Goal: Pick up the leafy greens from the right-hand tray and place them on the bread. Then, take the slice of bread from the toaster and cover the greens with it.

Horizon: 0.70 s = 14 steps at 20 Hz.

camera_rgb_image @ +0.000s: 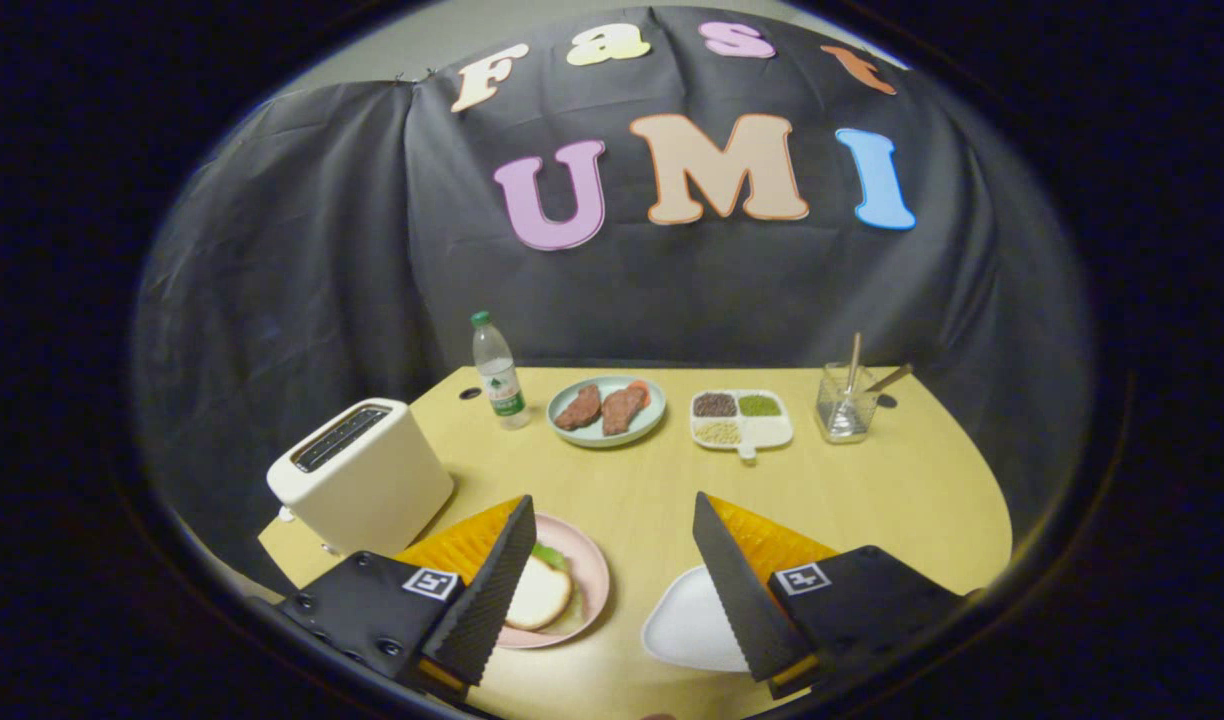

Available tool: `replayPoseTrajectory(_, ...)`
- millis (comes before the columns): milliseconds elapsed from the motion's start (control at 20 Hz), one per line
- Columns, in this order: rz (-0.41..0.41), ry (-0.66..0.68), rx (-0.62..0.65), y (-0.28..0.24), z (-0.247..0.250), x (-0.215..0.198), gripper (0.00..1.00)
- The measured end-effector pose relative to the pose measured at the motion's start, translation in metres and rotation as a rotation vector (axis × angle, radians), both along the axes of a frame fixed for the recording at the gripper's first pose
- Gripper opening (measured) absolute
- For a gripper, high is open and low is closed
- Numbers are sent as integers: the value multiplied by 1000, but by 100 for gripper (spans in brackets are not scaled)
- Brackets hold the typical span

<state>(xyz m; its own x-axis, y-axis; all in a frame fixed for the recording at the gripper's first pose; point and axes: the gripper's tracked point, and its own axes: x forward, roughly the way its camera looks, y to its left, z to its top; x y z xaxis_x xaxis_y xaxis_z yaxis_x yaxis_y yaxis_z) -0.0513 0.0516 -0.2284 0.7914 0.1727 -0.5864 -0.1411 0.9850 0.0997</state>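
The hand-held gripper [612,590] hangs over the near edge of the bench [872,490] with its fingers wide apart and nothing between them. By one finger sits a pink plate [592,580] with a slice of bread [540,595] on top and a bit of leafy greens [550,555] poking out from under it. By the other finger sits a white tray [687,630], and it looks bare. So I think the sandwich is already built and the job is close to done.

The toaster [357,480] stands at the near left corner of the bench, and I cannot see a slice in its slots. Farther back, along the far edge, stand a water bottle [499,375], a blue plate [607,412] with meat, a white dish [742,418] of beans and a glass [845,402] with sticks in it.

What could go wrong: if the gripper drops low or swings sideways, a finger could bump the pink plate and push the top bread off the greens
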Motion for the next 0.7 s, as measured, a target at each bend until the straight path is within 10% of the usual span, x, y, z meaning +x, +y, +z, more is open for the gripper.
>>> replayPoseTrajectory(700,-107,-439,-132,-71,125,42,99)
